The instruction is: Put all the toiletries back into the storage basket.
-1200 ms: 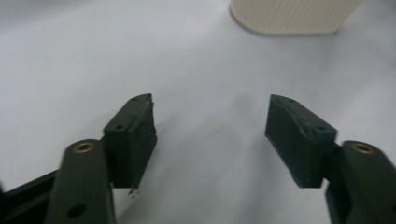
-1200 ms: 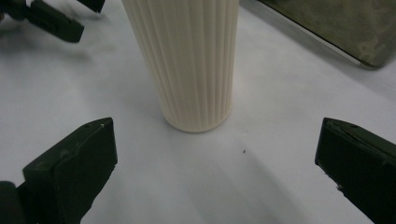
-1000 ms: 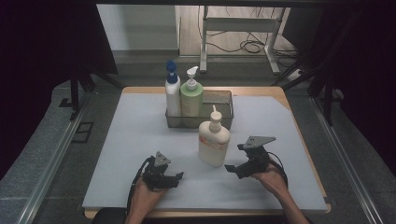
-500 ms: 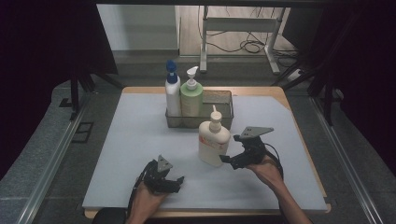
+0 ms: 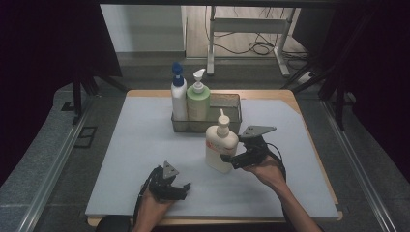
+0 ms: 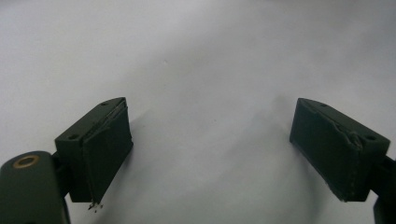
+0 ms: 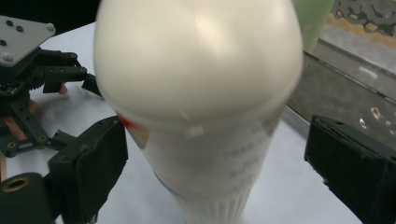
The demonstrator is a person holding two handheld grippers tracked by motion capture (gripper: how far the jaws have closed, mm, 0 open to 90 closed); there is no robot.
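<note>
- Now the white pump bottle (image 5: 221, 146) stands upright on the grey mat (image 5: 140, 145), just in front of the wire basket (image 5: 231, 102) that holds a blue-capped bottle (image 5: 178, 96) and a green bottle (image 5: 198, 99).
- We see that the right gripper (image 5: 231, 158) has moved in from the right within the last second; its spread jaws now stand on both sides of the bottle, not yet pressing.
- We judge that a grasp comes next.
- The left gripper (image 5: 175, 189) rests spread and empty at the near edge.

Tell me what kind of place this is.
Probably a lab recording bench, not a home: a matted table ringed by dark curtains, cables on the floor behind, and pump bottles in a bin.
</note>
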